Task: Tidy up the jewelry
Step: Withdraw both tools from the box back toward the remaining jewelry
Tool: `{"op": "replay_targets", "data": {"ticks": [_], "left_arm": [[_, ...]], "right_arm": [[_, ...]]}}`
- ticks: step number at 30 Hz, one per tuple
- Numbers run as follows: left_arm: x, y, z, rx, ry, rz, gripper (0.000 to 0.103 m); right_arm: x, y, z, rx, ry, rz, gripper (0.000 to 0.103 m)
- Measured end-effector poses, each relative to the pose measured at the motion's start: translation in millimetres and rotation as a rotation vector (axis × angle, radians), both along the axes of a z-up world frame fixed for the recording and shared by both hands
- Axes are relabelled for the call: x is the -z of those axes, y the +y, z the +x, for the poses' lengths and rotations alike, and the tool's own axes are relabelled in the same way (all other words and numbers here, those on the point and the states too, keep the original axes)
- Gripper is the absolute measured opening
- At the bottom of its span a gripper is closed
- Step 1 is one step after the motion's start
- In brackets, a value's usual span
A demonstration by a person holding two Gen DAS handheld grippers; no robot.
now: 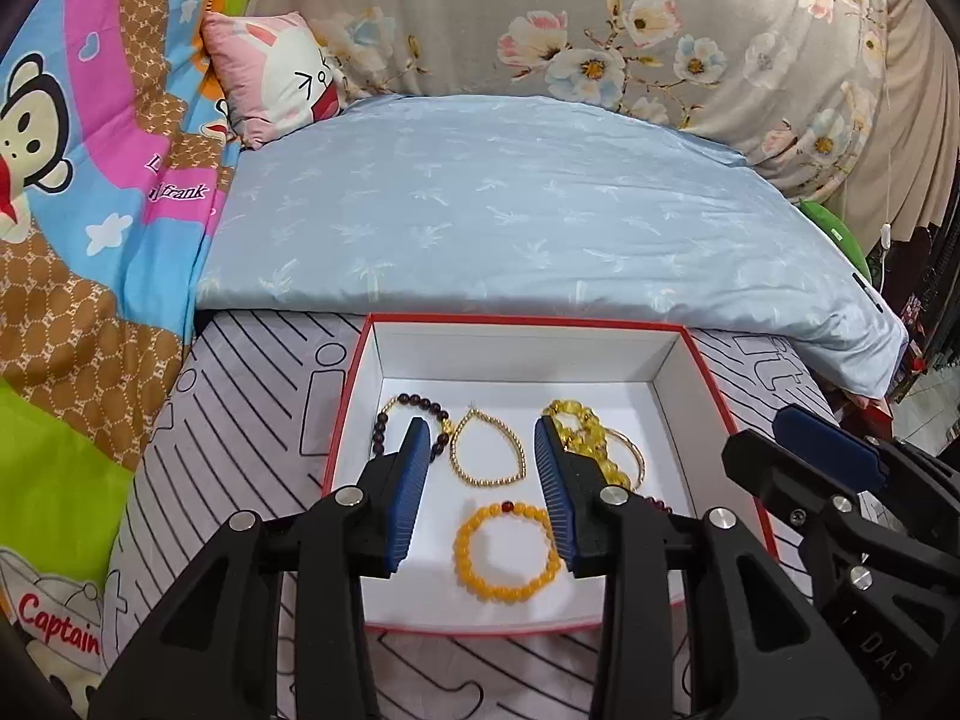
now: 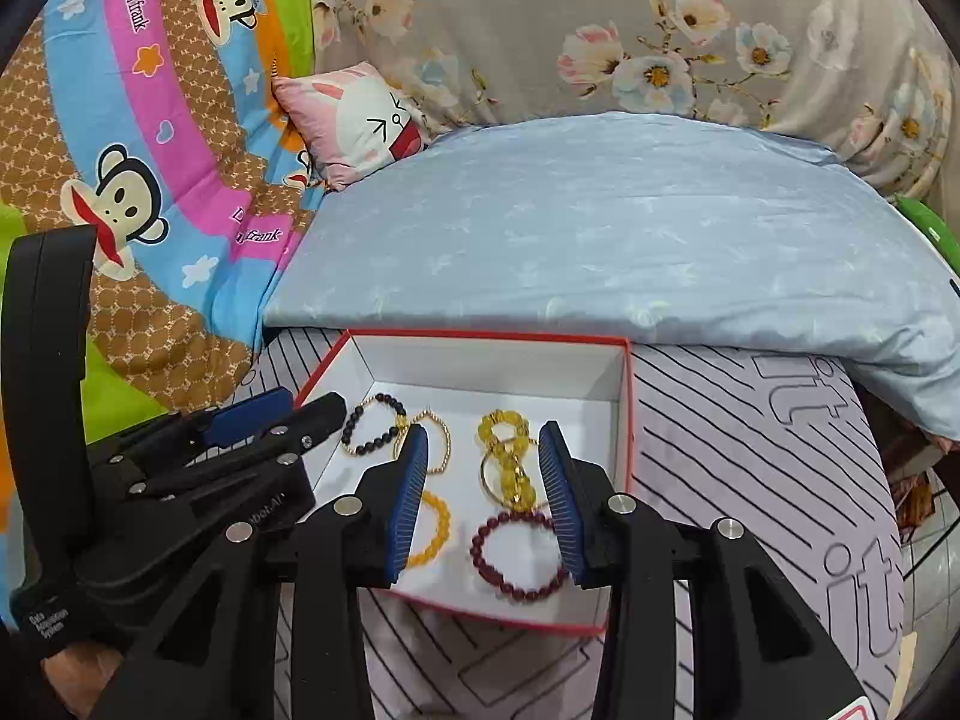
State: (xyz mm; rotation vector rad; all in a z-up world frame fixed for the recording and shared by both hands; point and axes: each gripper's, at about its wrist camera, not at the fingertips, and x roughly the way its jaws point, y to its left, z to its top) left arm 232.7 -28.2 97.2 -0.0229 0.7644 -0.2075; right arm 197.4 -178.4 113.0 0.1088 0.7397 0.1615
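so both grippers are hanging over the shallow red-edged cardboard box with the white inside [image 1: 672, 360], which sits on a bed sheet printed with black lines and letters [image 1: 252, 396]. the left gripper [image 1: 483, 495] has its blue ribbed jaws partly apart with nothing between the pads, just air. straight below that gap lies the round bracelet of orange-yellow beads [image 1: 507, 553], flat on the box floor, not touched as far as i can see. further in there's the thin gold bead chain bracelet [image 1: 487, 450], and to its left the dark maroon bead bracelet with gold bits [image 1: 390, 420], partly hidden behind the left jaw.

the right gripper [image 2: 486, 498] looks the same: jaws moderately open, gripping nothing. under it lies the round bracelet of dark red beads [image 2: 521, 558] near the front edge of the box. the clump of chunky clear yellow beads with a thin gold bangle [image 2: 510, 462] sits just behind it, close beside the right jaw; can't tell if it touches.

a light blue folded quilt [image 1: 528, 210] lies right behind the box, with a pink cartoon cushion [image 1: 282, 75] further back.
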Motion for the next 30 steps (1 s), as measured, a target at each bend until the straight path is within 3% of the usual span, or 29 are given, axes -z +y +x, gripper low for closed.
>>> {"op": "replay_targets", "data": {"ticks": [13,17,30], "left_arm": [[17.8,12.7,-73.0,0.009,0.061,-0.025,0.039],[32.4,18.6,-98.7,0.01,0.093,-0.028,0.046],[85.1,32.1,-165.0,0.019,0.234,-0.038,0.046]], "right_arm": [[17.7,-19.3,-85.6,0.028,0.064,0.028,0.038],[31.6,-22.3,-116.6,0.034,0.099,0.031,0.038],[73.9,-5.7,-192.4,-0.011,0.205,0.027,0.038]]}}
